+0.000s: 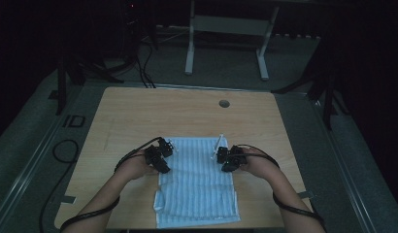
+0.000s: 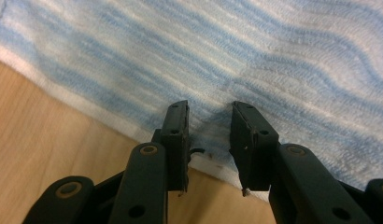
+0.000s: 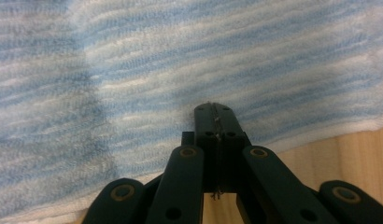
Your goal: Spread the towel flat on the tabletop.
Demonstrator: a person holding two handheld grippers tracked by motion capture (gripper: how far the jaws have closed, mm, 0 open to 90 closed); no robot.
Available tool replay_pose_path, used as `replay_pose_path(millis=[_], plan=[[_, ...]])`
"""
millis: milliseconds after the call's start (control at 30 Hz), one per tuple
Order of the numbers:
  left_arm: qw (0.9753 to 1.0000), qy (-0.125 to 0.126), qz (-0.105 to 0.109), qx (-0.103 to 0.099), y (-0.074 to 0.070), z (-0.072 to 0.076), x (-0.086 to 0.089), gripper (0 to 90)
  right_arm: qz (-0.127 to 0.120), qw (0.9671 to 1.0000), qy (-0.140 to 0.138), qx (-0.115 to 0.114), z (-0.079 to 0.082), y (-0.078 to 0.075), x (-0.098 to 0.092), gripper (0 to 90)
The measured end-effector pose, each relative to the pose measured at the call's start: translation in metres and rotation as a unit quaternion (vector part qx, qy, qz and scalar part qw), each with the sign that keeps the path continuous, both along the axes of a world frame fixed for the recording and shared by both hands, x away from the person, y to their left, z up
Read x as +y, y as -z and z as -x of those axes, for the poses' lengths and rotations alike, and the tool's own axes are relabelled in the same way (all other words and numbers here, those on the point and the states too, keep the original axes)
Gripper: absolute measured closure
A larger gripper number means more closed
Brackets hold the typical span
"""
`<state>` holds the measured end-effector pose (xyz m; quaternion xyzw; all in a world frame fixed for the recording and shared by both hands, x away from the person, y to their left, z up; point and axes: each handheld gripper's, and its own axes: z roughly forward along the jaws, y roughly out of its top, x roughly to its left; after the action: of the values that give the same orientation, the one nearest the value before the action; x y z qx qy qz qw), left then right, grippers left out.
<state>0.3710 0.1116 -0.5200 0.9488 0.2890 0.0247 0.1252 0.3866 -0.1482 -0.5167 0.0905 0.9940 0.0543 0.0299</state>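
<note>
Towel (image 1: 197,184) flat on table (image 1: 139,116); no containers.

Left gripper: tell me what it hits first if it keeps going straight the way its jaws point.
Most likely the blue-and-white striped towel. The left gripper has its jaws open over the towel's white edge, pointing onto the cloth lying on the wooden table. How near they are is unclear.

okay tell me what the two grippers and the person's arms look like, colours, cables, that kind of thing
Both the left gripper and the right gripper are black, with flat rectangular fingers on jointed links fixed by round, brassy rivets. A black cable loops from each back along the forearm. The forearms are bare, without sleeves.
</note>
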Motion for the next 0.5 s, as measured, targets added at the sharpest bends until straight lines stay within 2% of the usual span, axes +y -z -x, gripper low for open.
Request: replay_pose_path(millis=[67,233,500], plan=[[1.0000,-0.001,-0.004,-0.001,0.000,-0.005,0.000,67.6,0.006,1.0000,0.002,-0.002,-0.004,0.000,0.000,90.0],[0.9998,-0.009,-0.019,-0.006,-0.001,-0.020,-0.003,67.5,0.005,0.9998,0.018,-0.008,-0.020,0.000,-0.002,89.9],[0.9995,-0.011,-0.031,-0.005,-0.002,-0.046,-0.010,67.4,0.003,0.9990,0.044,0.007,-0.045,-0.001,-0.006,89.9]])
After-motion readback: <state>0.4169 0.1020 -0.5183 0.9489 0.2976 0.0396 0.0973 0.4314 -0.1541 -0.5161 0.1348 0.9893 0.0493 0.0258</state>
